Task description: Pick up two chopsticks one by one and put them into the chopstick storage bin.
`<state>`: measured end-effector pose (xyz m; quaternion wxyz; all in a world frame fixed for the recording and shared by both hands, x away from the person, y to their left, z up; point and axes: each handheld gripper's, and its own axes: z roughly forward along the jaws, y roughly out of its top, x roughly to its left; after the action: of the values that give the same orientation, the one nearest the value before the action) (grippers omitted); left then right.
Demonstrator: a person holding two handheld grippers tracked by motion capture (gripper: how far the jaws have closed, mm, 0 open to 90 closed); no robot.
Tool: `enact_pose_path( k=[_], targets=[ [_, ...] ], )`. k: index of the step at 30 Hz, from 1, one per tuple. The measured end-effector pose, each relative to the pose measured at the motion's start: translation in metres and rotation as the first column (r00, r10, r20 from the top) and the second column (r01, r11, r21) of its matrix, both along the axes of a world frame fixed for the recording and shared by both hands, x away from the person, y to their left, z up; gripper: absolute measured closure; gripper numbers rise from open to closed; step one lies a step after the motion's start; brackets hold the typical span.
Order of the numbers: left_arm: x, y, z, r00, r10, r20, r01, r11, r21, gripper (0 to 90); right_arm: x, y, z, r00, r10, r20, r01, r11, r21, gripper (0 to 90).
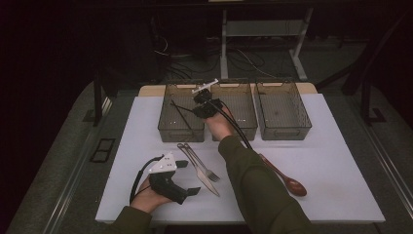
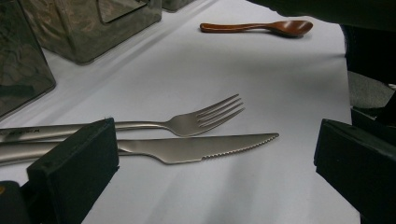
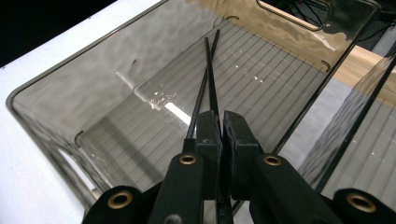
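black fingers [image 3: 223,126] of the right gripper [image 1: 204,105] clamp a pair of chopsticks [image 3: 208,79] over the left bin [image 1: 181,113], left gripper [image 1: 181,178] fingers stand apart by the knife [image 2: 196,147], and a tilted release could leave them propped on the rim

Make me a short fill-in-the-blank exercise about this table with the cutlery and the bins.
1. The right gripper holds a pair of black ____ over the left bin.
2. On the table, the fork lies right beside the ____.
3. The jaws of the left gripper stand ____, with nothing between them.
4. The wooden spoon lies on the table, not in any of the ____ bins.

Missing words: chopsticks; knife; open; three
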<state>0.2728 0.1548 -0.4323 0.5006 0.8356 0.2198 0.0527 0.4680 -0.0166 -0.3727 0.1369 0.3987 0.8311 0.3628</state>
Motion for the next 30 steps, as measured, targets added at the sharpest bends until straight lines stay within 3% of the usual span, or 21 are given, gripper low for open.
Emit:
enact_pose_path(
  k=[8,15,21,30],
  targets=[
    [0.0,-0.001,0.0,1.0,-0.001,-0.004,0.001,1.0,-0.004,0.0,0.005,0.009,-0.001,1.0,0.009,0.0,-0.009,0.9999,0.011,84.0],
    [0.0,-0.001,0.0,1.0,0.002,-0.003,-0.002,1.0,-0.008,0.0,0.001,0.006,0.004,0.9986,0.052,-0.007,-0.052,0.9982,0.031,64.6],
    [0.0,0.0,0.0,1.0,-0.002,-0.003,0.002,1.0,0.0,0.0,-0.009,-0.006,0.019,0.9959,0.091,-0.005,-0.09,0.9935,0.069,50.9],
    [0.0,-0.001,0.0,1.0,-0.002,-0.002,0.002,1.0,0.008,0.0,-0.031,-0.038,0.033,0.9934,0.114,0.007,-0.114,0.9854,0.126,41.2]
  ],
)
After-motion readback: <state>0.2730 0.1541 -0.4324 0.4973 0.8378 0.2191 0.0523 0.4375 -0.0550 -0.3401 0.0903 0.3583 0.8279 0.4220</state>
